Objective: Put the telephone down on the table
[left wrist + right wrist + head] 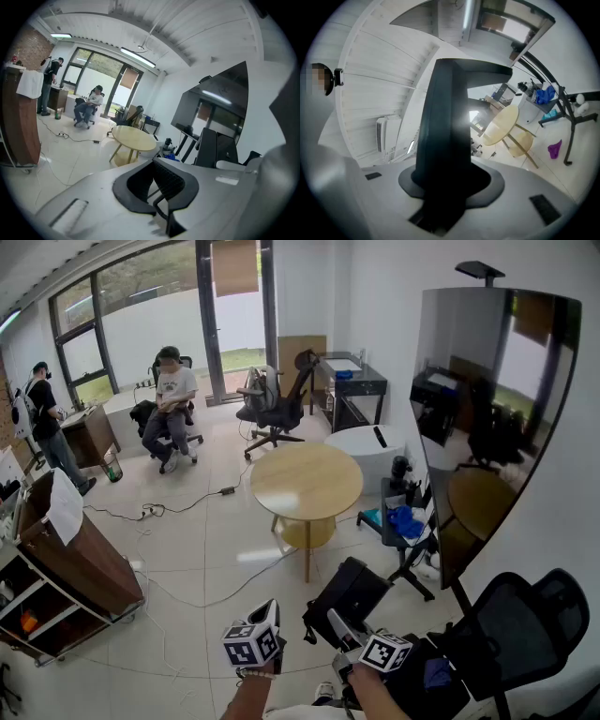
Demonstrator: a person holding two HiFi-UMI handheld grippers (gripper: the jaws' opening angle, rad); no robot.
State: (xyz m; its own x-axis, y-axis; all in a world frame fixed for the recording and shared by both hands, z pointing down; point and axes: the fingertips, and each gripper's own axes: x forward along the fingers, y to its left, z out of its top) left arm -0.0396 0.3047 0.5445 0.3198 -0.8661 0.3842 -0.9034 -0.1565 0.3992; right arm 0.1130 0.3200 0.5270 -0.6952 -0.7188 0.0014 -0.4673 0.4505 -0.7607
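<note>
Clenching the dark telephone (pixel 445 117) by its near end between the jaws of the right gripper (pixel 353 638), at 5 o'clock in the head view. Holding it in the air, not yet on the round wooden table (pixel 306 482), well apart at 12 o'clock from both grippers. Showing the left gripper (pixel 265 617) at 6 o'clock, just beside the right one, jaws drawn together on nothing. Beyond the table, at 11 o'clock, a person (pixel 172 404) seated on a chair (pixel 186 361).
</note>
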